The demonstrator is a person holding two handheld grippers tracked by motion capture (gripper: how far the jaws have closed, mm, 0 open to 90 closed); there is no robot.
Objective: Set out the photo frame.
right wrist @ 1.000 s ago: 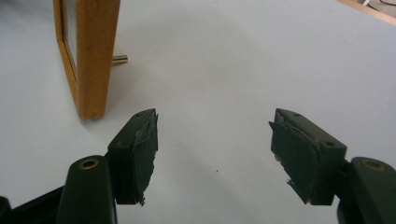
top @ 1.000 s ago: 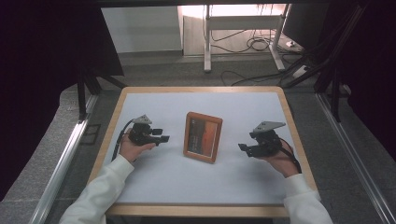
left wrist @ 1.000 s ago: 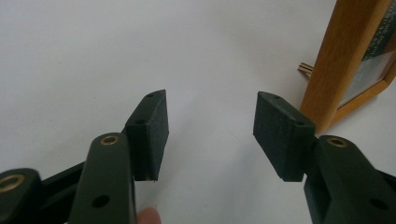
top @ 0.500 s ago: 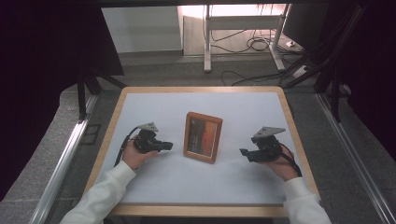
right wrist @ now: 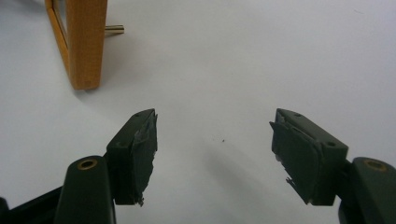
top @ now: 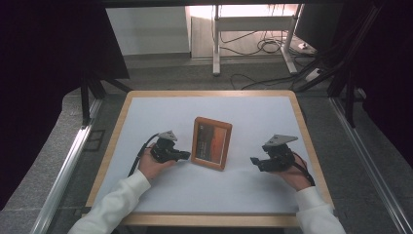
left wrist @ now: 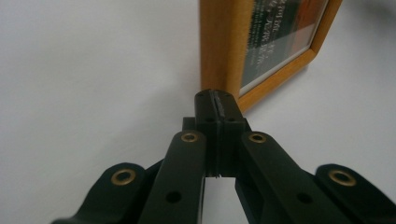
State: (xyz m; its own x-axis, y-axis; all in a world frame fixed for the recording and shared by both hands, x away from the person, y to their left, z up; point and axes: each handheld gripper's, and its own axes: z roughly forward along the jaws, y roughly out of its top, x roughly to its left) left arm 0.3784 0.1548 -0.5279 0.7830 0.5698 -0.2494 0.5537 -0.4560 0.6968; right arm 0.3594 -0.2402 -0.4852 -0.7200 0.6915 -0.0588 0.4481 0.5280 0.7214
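A wooden picture frame (top: 212, 143) stands upright in the middle of the white table (top: 160, 114), its picture side facing the person. My left gripper (top: 186, 155) lies low on the table just left of the frame. Its jaws are shut with nothing between them. In the left gripper view its tip (left wrist: 215, 100) sits right at the frame's (left wrist: 219, 46) side edge near the bottom corner; I cannot tell whether they touch. My right gripper (top: 254, 161) rests right of the frame, a short gap away, open and empty (right wrist: 215, 135). The frame's edge (right wrist: 85, 42) stands off to its left.
A thin metal peg (right wrist: 114, 29) sticks out behind the frame at table level. The table has a raised wooden rim (top: 109, 146). Metal rails (top: 63, 170) run along both sides of it. Cables (top: 265, 46) and a stand's legs lie on the floor beyond.
My left hand has carried its gripper to the right, up to the frame's left edge. The right gripper and the frame have stayed in place.
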